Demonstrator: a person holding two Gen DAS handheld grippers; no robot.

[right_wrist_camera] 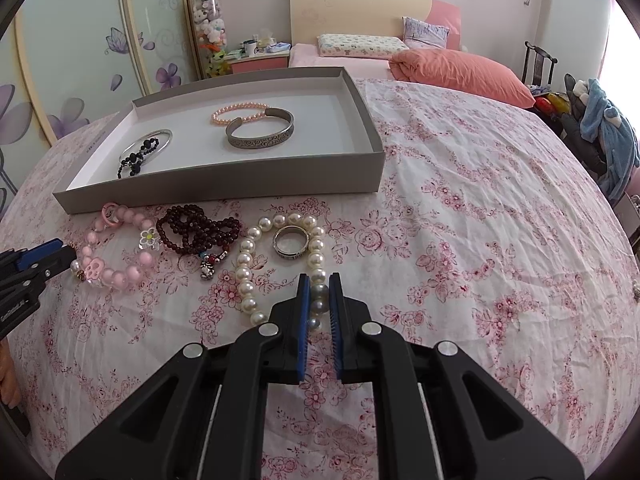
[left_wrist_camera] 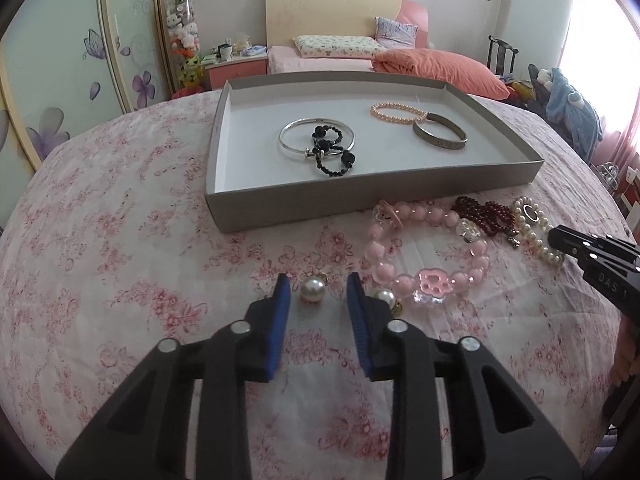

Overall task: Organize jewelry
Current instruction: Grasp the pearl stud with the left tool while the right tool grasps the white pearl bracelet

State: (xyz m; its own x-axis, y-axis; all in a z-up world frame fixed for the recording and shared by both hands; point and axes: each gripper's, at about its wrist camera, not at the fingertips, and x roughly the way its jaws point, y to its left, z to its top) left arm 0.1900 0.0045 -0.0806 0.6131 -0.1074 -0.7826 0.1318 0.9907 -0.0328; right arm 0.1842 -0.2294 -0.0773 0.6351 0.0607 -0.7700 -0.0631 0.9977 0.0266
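Nearest the lens, right hand-held gripper (right_wrist_camera: pixel 319 289): blue pads nearly together, clamped on the near end of the white pearl-bead bracelet (right_wrist_camera: pixel 246 276), which lies on the pink floral bedspread (right_wrist_camera: pixel 460 240); a grasp for pickup, I judge. Left hand-held gripper (left_wrist_camera: pixel 316 286): jaws apart, straddling one round pearl earring with gold cap (left_wrist_camera: pixel 313 289), not touching it; a second pearl earring (left_wrist_camera: pixel 386 298) sits just right of the right finger. Done so far: shallow grey cardboard tray (left_wrist_camera: pixel 376 184) at the far side holds four pieces, namely thin silver bangle (left_wrist_camera: pixel 288 132), black bead string (left_wrist_camera: pixel 332 152) lying across it, peach pearl bracelet (left_wrist_camera: pixel 394 112), engraved grey metal cuff (right_wrist_camera: pixel 260 134). Left outside the tray, along its near wall: pink bead bracelet with paw charm (left_wrist_camera: pixel 430 248), dark red bead strand (right_wrist_camera: pixel 196 232), silver band ring (right_wrist_camera: pixel 291 242) inside the pearl loop, both earrings, and the pearl bracelet. Estimate: roughly four of ten in, task under halfway.
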